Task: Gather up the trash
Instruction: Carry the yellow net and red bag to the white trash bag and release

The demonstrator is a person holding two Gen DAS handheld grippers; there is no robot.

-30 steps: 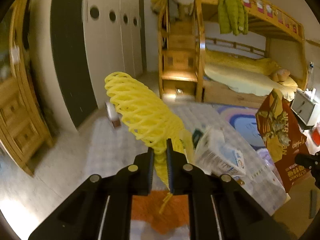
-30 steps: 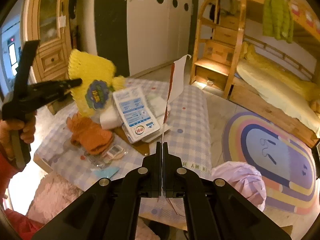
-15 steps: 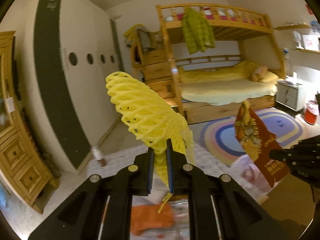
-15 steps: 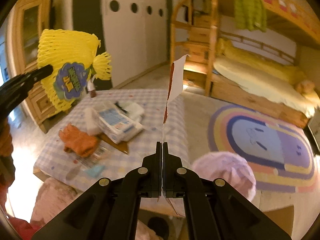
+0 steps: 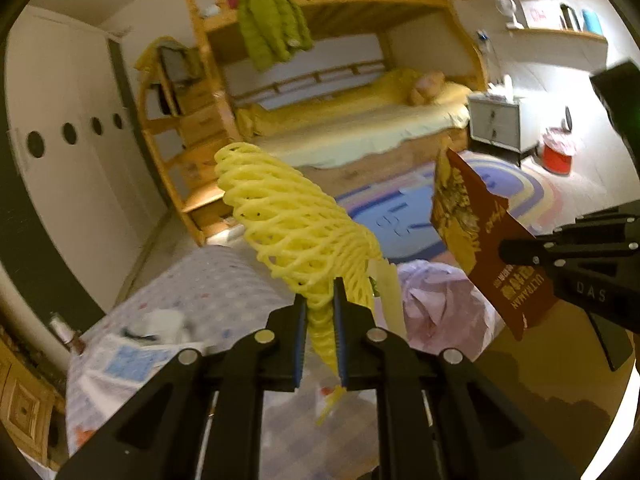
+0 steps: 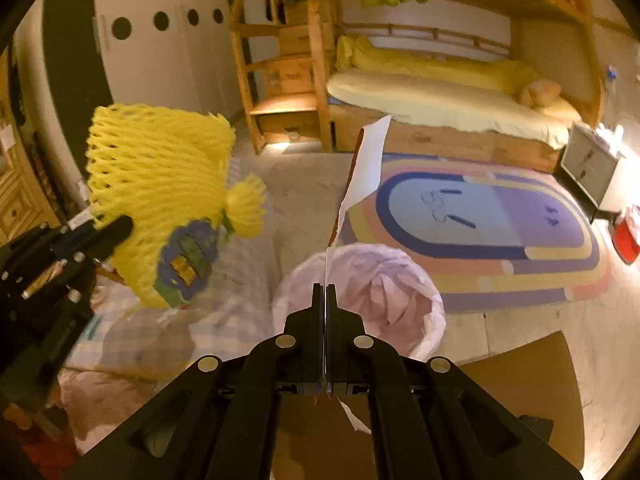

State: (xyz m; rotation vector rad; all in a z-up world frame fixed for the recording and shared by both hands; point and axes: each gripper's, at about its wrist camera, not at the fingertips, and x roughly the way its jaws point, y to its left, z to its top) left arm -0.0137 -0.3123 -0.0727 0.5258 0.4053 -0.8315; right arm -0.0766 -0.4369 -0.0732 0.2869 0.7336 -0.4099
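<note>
My left gripper (image 5: 320, 300) is shut on a yellow foam fruit net (image 5: 292, 224) and holds it in the air above the table's edge. The net also shows in the right wrist view (image 6: 160, 196) with a blue sticker on it. My right gripper (image 6: 325, 292) is shut on a flat red snack wrapper (image 6: 370, 156), seen edge-on; in the left wrist view the wrapper (image 5: 476, 240) hangs above a bin lined with a pale pink bag (image 5: 440, 304). The bin (image 6: 360, 288) stands on the floor right under the right gripper.
A low table with a checked cloth (image 5: 208, 280) holds a white-blue packet (image 5: 132, 360) and other litter. A flat cardboard sheet (image 6: 520, 380) lies by the bin. A striped rug (image 6: 488, 232), bunk bed (image 6: 440, 92) and red bucket (image 5: 558, 156) lie beyond.
Both grippers have swung right, away from the table toward the pink-lined bin, each still holding its piece. The bin now sits close below the right gripper.
</note>
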